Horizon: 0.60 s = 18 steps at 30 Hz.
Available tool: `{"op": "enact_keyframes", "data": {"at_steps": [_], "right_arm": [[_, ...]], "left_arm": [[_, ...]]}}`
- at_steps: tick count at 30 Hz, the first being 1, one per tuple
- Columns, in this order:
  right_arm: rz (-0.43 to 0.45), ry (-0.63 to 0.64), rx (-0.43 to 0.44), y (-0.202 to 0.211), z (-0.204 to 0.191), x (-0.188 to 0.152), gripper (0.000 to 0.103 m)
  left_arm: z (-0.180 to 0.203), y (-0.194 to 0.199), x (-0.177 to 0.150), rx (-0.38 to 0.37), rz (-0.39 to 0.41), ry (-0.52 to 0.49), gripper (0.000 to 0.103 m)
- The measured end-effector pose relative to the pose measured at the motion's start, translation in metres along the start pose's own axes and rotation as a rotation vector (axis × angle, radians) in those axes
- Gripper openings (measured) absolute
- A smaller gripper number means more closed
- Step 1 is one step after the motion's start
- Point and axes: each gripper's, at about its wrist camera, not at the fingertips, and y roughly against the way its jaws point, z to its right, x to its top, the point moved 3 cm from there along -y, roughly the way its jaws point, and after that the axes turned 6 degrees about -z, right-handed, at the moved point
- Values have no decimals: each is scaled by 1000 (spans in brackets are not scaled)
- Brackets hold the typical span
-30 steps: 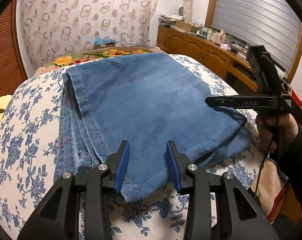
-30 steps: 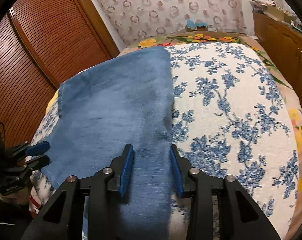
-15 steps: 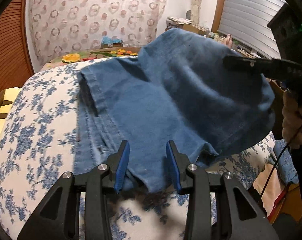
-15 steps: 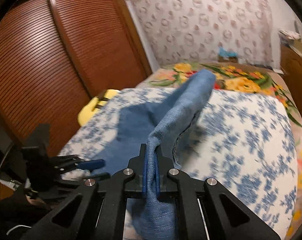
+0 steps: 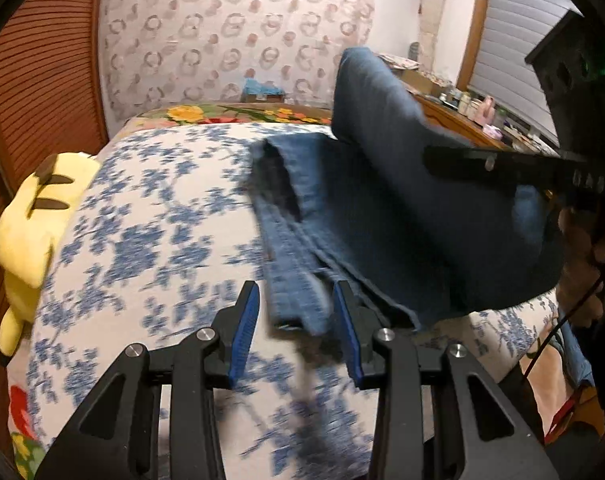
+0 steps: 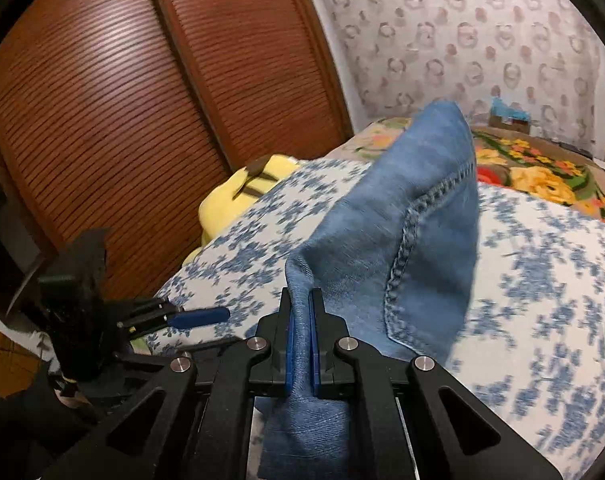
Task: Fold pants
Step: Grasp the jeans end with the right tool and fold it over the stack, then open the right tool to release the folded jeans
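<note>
Right gripper [image 6: 301, 334] clamped on lifted edge of pants [image 6: 398, 236] above bed [image 6: 542, 280]; left gripper [image 5: 296, 320] wide, straddling waistband, should pin it while fold carries across evenly.

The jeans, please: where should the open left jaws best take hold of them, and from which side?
Probably the hem corner of the jeans lying between the left gripper jaws, approached level from the near bed edge: that edge lies flat and free, while the right gripper holds the other corner lifted.
</note>
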Motion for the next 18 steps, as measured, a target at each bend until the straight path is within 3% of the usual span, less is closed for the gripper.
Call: {"op": "enact_keyframes", "data": {"at_steps": [9,18], "right_arm": [[-121,-2,14,-79,-6,0,6],[-119,17,-16,-71,-16,17,22]], "left_arm": [[-39,9,-8,44,11,66,39],[-43,13,-6,43,26,72,39]]}}
